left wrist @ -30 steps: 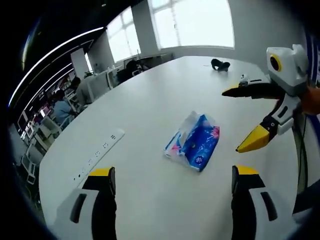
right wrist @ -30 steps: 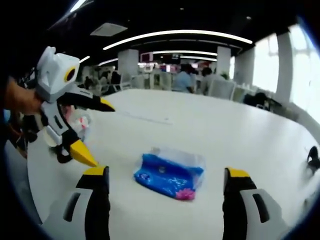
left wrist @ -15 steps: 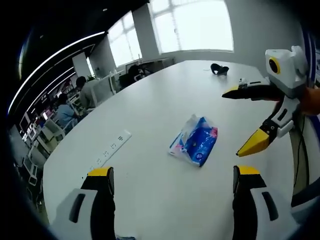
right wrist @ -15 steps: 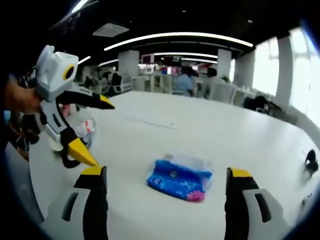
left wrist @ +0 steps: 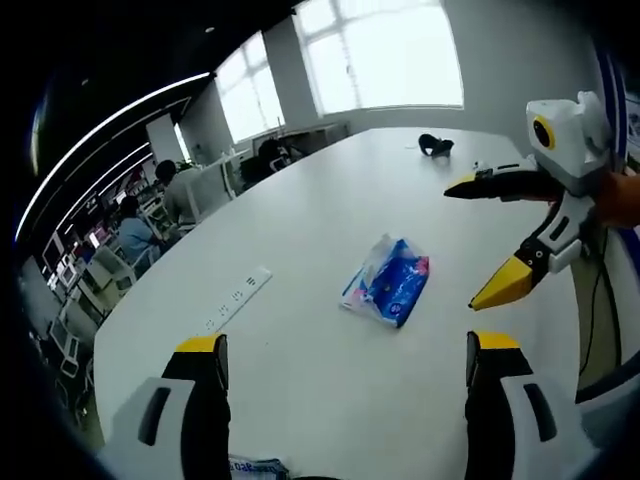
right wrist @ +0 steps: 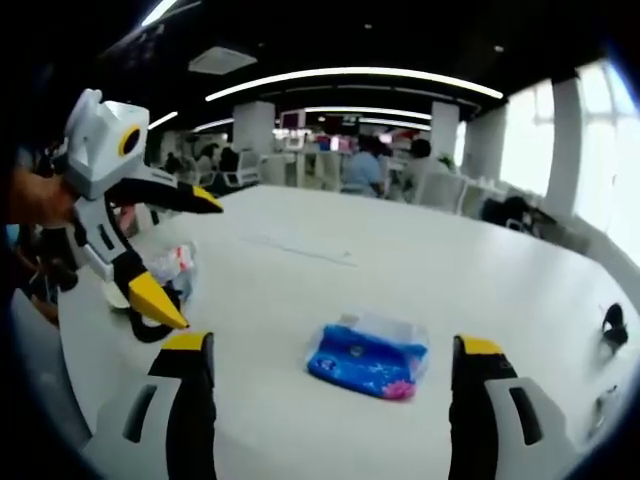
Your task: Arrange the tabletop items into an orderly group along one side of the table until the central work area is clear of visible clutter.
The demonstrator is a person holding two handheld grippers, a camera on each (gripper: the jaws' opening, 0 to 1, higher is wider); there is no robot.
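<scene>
Left gripper view shows a white counter (left wrist: pixel 300 230) with the blue tissue pack (left wrist: pixel 387 282) lying mid-surface, untouched, so tidying looks barely begun; left gripper (left wrist: pixel 342 400) and right gripper (right wrist: pixel 325 400) both gape, holding nothing, while small dark far-edge items (left wrist: pixel 434 146) stay unidentifiable.

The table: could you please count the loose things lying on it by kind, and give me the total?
Blue tissue pack: 1
White power strip: 1
Small black object at the far end: 1
Crinkled clear wrapper with red print, beside the left gripper: 1
Total: 4

A further small item near the black one is too blurred to name, so I left it out.
</scene>
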